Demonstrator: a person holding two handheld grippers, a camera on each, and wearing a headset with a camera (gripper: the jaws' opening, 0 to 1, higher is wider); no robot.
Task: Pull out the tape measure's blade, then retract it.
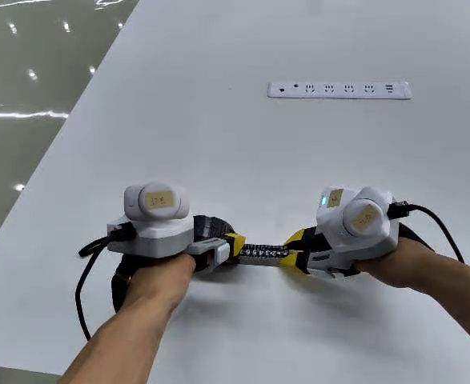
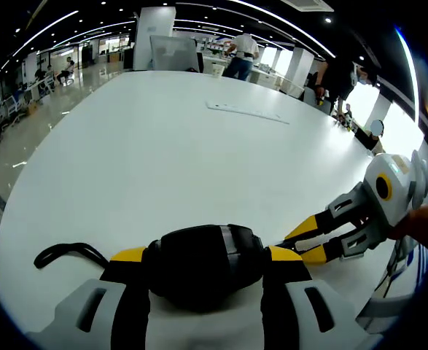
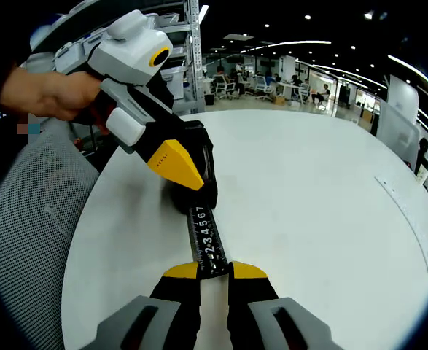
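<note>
There is one tape measure (image 2: 206,284) with one blade (image 3: 205,237); two grippers (the left gripper (image 2: 206,255) and the right gripper (image 3: 214,271)); one power strip (image 1: 339,89); one white table (image 1: 218,120); one mesh chair (image 3: 31,240).

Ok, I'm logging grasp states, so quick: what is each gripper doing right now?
Left gripper: shut on the tape measure case.
Right gripper: shut on the blade, near its end.
</note>
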